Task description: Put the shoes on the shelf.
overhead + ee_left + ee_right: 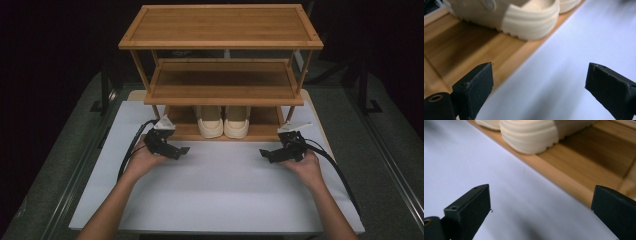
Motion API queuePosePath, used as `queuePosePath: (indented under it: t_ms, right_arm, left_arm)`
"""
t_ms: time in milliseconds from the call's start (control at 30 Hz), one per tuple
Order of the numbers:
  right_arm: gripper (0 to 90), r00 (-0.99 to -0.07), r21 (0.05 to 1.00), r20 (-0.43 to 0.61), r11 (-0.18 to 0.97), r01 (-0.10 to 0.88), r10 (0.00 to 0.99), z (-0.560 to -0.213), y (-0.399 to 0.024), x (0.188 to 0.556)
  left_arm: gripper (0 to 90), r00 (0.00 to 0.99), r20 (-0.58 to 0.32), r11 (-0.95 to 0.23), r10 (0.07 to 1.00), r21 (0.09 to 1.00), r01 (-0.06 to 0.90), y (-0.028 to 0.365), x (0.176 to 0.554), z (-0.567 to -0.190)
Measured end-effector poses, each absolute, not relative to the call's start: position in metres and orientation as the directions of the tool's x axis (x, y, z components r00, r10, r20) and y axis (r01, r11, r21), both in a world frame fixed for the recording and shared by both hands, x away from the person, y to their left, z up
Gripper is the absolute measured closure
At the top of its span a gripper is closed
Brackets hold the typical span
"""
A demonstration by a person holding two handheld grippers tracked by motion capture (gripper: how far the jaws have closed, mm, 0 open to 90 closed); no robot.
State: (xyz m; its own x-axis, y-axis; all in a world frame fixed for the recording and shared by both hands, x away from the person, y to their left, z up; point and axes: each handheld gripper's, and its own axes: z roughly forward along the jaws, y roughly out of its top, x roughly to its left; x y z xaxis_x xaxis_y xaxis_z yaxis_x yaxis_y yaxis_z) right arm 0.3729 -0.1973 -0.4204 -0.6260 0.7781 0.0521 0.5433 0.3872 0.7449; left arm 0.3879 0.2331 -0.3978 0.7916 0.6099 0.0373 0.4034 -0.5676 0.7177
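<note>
Shoe rack [220, 27]: wood, likely bamboo, visible grain, smooth satin finish.
Pair of cream shoes [223, 125], lowest shelf at 12 o'clock: matt moulded foam or rubber, ribbed soles; the blur leaves the material unsure.
Bench [220, 195]: white matt sheet, smooth.
Jaws: black matt plastic, edges slightly rough.

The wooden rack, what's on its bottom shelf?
On the wooden rack's bottom shelf stands a pair of cream shoes, side by side, rounded ends facing the person. The middle shelf covers their far ends and the back of that shelf.
</note>
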Motion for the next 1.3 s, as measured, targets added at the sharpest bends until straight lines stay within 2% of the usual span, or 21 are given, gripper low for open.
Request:
queuePosePath:
  t_ms: [333, 667, 733, 1033, 1300]
  right_arm:
    - [2.0, -0.609, 0.742, 0.04, 0.385, 0.549, 0.792, -0.426, -0.23, 0.329]
    - [1.9, -0.575, 0.725, 0.044, 0.37, 0.581, 0.817, -0.439, -0.254, 0.301]
    - [1.9, -0.566, 0.721, 0.045, 0.365, 0.588, 0.823, -0.442, -0.259, 0.296]
    - [1.7, -0.54, 0.689, 0.041, 0.368, 0.624, 0.841, -0.457, -0.272, 0.281]
    - [1.6, -0.539, 0.69, 0.025, 0.375, 0.619, 0.842, -0.458, -0.271, 0.279]
  left_arm:
    - [7.3, 0.764, 0.035, -0.549, 0.644, 0.717, 0.429, 0.278, 0.34, -0.409]
    - [5.6, 0.728, 0.05, -0.542, 0.684, 0.703, 0.461, 0.316, 0.3, -0.423]
    - [2.5, 0.722, 0.046, -0.54, 0.691, 0.697, 0.472, 0.322, 0.294, -0.426]
    - [0.0, 0.703, 0.067, -0.543, 0.708, 0.689, 0.481, 0.34, 0.279, -0.444]
    - [0.0, 0.7, 0.016, -0.516, 0.714, 0.689, 0.51, 0.345, 0.281, -0.451]
